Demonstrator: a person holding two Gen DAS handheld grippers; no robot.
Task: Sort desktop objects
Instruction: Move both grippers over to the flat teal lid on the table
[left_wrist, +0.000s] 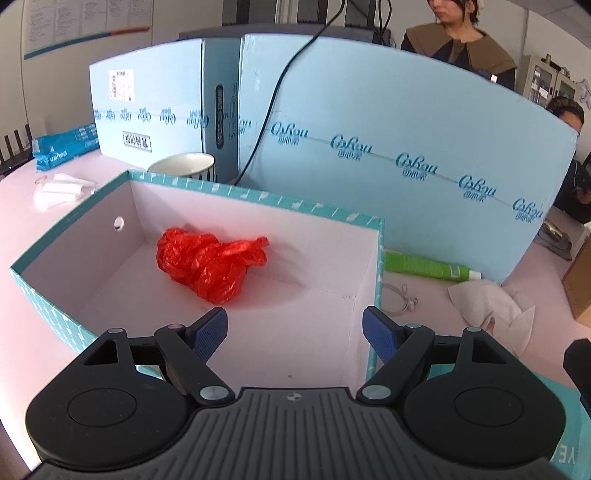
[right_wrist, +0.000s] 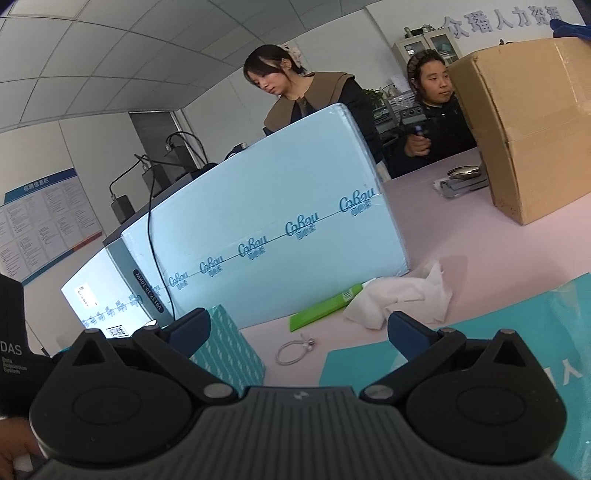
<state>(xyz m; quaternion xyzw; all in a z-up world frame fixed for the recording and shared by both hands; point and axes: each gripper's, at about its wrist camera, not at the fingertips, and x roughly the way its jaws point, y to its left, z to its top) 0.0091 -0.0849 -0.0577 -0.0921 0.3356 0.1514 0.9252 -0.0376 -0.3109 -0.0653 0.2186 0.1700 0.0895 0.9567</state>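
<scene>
Left gripper (left_wrist: 294, 330) hung w/ jaws spread wide & empty over the near end of the teal box (left_wrist: 255, 194); red plastic bag (left_wrist: 208, 264) lay inside, just ahead of the jaws, presumably the sorting bin. Right gripper (right_wrist: 298, 332) was also agape, holding nothing; cable loop (right_wrist: 295, 350) sat on the table between its jaws, green tube (right_wrist: 325, 304) & crumpled tissue (right_wrist: 402, 299) beyond. Big blue cartons (right_wrist: 266, 221) behind read "CoRou".
</scene>
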